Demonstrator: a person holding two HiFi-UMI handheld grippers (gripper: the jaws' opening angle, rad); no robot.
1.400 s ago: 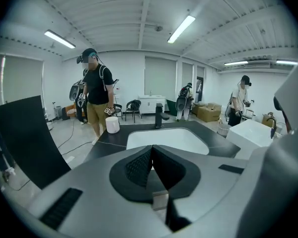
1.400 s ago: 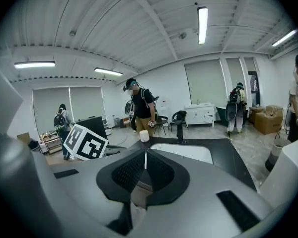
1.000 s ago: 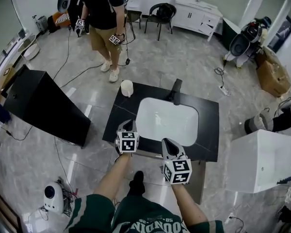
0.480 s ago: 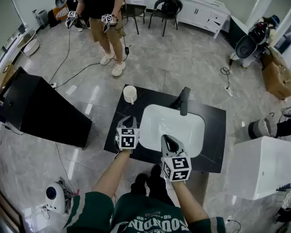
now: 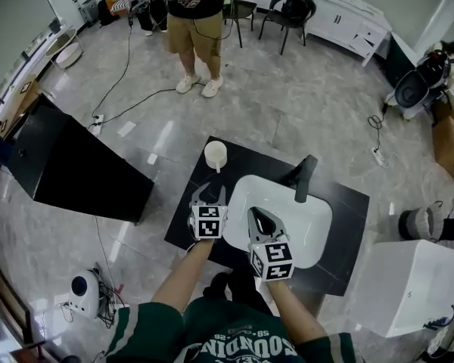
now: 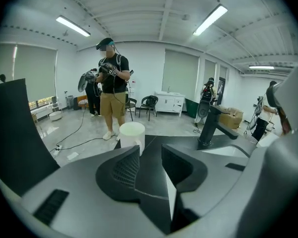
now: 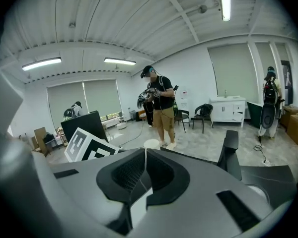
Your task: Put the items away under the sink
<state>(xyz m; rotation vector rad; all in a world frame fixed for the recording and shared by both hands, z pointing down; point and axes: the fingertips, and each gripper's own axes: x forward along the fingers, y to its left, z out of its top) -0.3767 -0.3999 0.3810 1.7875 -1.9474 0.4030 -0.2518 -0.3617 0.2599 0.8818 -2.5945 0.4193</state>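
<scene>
White sink [image 5: 295, 218] shows whole only in head view.

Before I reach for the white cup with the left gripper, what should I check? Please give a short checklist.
1. The left gripper has jaws apart: ok; they have just been opening, nothing between them.
2. The white cup stands upright on the countertop: ok.
3. Way from left gripper to white cup free: ok.
4. The right gripper is empty: ok; jaws shut.
5. Space under the sink open: cannot tell; hidden from above.
</scene>
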